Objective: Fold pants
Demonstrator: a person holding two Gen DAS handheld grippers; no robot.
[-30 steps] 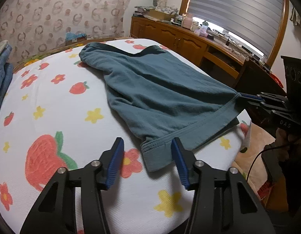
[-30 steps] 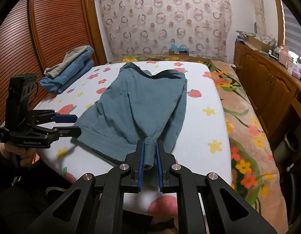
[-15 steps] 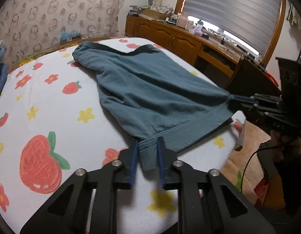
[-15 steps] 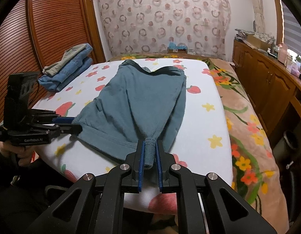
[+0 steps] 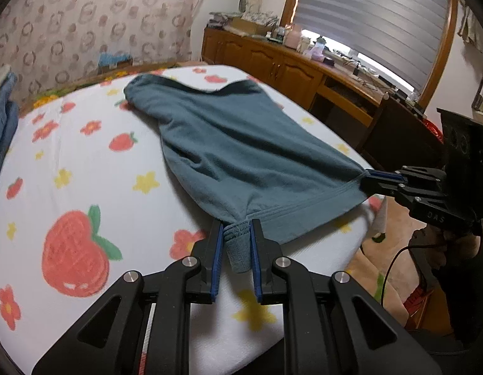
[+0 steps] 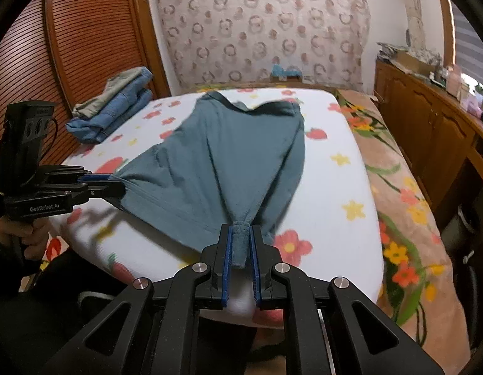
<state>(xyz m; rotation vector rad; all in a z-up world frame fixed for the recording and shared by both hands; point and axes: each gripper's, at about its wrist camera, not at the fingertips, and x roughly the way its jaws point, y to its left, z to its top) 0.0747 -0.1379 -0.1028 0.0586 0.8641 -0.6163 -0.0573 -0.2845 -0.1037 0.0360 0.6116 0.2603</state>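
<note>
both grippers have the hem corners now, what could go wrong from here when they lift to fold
1. The left gripper pinches only a bunched hem corner of the teal-grey knit pants; it may slip out under pull.
2. The right gripper holds a similar small wad, so uneven tension could skew the fold.
3. The hem hangs at the edge of the white strawberry-print blanket; slack cloth might slide off.

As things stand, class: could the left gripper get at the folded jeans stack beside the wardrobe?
Probably not yet. The left gripper is shut on the teal pants, so it would have to let go first. The jeans stack lies apart, with bare blanket between.
</note>
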